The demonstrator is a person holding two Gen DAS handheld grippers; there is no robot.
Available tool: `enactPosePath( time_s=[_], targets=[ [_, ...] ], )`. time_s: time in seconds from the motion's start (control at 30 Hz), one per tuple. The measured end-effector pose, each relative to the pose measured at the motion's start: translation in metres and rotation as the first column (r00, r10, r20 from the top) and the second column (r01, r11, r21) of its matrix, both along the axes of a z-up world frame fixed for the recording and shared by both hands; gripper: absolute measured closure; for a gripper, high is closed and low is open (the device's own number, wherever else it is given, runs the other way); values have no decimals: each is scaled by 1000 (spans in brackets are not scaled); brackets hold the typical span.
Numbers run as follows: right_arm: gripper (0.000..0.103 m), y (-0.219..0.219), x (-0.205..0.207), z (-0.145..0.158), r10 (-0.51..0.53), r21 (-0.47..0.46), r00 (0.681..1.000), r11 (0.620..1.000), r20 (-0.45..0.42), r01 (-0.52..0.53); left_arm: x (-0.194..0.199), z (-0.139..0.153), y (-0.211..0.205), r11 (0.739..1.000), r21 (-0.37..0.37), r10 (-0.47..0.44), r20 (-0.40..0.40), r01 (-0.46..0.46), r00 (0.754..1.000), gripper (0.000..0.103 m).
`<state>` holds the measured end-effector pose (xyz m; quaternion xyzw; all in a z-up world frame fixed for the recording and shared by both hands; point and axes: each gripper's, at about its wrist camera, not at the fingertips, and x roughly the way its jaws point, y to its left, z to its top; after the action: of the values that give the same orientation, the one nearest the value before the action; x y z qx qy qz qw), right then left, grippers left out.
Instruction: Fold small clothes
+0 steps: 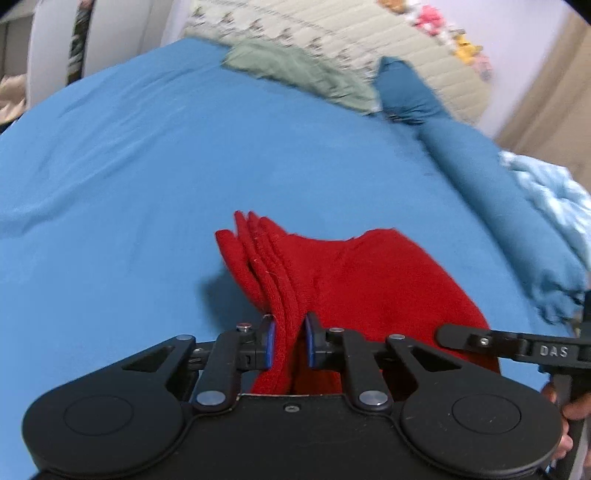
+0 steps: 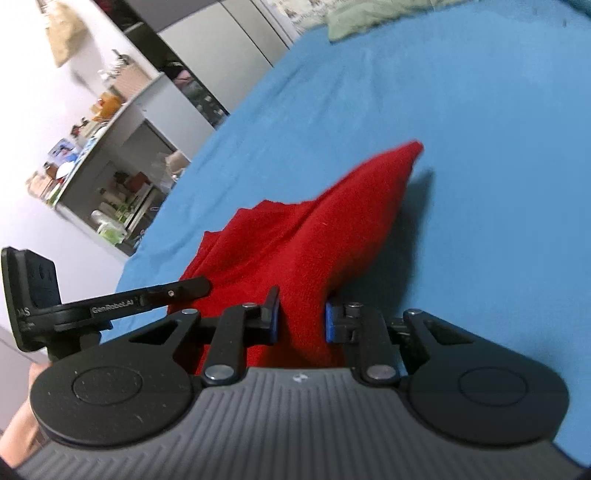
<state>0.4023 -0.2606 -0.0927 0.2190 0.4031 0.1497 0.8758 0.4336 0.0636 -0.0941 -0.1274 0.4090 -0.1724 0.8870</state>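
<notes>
A red knit garment (image 1: 354, 280) is bunched and lifted over the blue bed sheet (image 1: 129, 177). My left gripper (image 1: 289, 341) is shut on several stacked folds of its left edge. My right gripper (image 2: 301, 321) is shut on the other side of the same red garment (image 2: 314, 236), which rises to a peak ahead of the fingers. The right gripper's finger also shows at the right of the left wrist view (image 1: 480, 341), and the left gripper's finger shows at the left of the right wrist view (image 2: 147, 297).
A pale green cloth (image 1: 295, 74) and a dark teal cloth (image 1: 480, 166) lie at the far side of the bed, with a light blue cloth (image 1: 554, 199) at the right and a quilted headboard (image 1: 369, 33) behind. Shelves with clutter (image 2: 107, 173) stand left of the bed.
</notes>
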Motion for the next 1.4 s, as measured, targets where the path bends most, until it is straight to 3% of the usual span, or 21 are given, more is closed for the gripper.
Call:
enactPosePath(
  time_s=[0.1,0.23,0.37,0.43,0.5,0.6,0.63,0.7,0.77,0.83,0.9,0.97,1.17,1.27,1.4],
  targets=[
    [66,-22,-48,25,-4,-17,1000,1000,13,4,-43,22,-24,998,-24,-59,34,60,998,86],
    [65,-50,-121,27,-44,-24,999,999,-15,44,-94,19,-60,990,-46,-129,27,131,991,86],
    [62,-71,-172,-21,-115,-61,990,992,-85,110,-129,-26,-95,989,-1,-148,-28,148,989,86],
    [60,-77,-189,-53,-166,-92,979,983,-118,156,-140,-49,-106,990,68,-118,-47,122,992,84],
    [58,-79,-204,-68,-189,-71,980,980,-67,184,-150,-55,-110,983,128,-133,-2,132,991,81],
    [53,-79,-211,-67,-215,-46,975,976,-48,213,-154,-50,-108,976,166,-146,19,141,989,74],
    [47,-75,-210,-63,-214,-64,976,975,-41,212,-155,-47,-104,979,159,-135,21,130,991,71],
    [37,-69,-212,-53,-208,-102,978,974,-29,204,-159,-43,-99,981,161,-114,35,107,993,56],
    [34,-65,-216,-40,-216,-144,976,966,4,214,-166,-38,-93,979,185,-100,65,87,993,36],
    [22,-63,-216,-29,-242,-212,969,946,49,246,-172,-37,-93,970,229,-105,89,82,991,32],
    [18,-62,-217,-27,-264,-294,961,915,79,275,-169,-45,-104,959,268,-115,76,91,990,32],
    [18,-64,-214,-34,-282,-338,958,898,51,282,-165,-55,-112,952,289,-122,45,104,991,32],
    [19,-63,-203,-63,-295,-412,955,870,6,272,-162,-75,-115,930,339,-158,9,145,987,30],
    [19,-61,-201,-60,-300,-416,954,867,7,276,-161,-71,-116,923,354,-164,5,152,986,31],
    [18,-57,-215,-26,-305,-407,951,862,56,301,-164,-42,-114,927,353,-139,21,123,990,32]
  ],
)
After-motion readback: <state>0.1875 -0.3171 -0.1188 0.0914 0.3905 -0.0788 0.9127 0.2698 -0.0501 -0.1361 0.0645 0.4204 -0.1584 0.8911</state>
